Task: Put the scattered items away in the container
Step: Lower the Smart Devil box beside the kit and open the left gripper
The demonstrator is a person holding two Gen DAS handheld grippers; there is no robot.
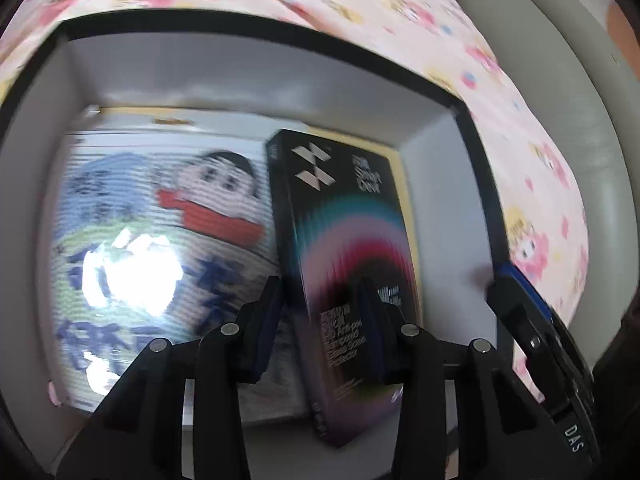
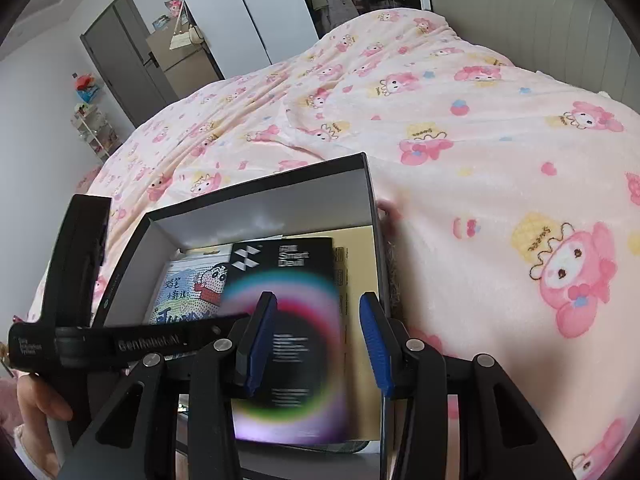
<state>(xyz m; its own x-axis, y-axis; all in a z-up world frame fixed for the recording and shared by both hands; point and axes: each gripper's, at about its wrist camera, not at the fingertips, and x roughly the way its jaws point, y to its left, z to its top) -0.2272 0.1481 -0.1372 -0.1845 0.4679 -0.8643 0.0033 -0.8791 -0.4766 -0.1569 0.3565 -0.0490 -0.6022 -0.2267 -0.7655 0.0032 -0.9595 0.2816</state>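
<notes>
An open black box (image 2: pixel 256 196) sits on a bed's pink cartoon blanket (image 2: pixel 480 152). Inside it, the left tool (image 1: pixel 320 308) grips a black screen-protector package (image 1: pixel 344 248) beside a cartoon-printed pack (image 1: pixel 160 240). The right tool (image 2: pixel 316 336) hovers above the box, open and empty.

Left hand-held gripper (image 1: pixel 320 292) tilts steeply downward, jaws partly apart; right hand-held gripper (image 2: pixel 318 308), lower centre, likewise angled down, jaws apart.

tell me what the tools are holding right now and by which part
The left tool pinches the black rectangular box with a rainbow ring, seemingly across its lower half. The right tool holds nothing.
</notes>
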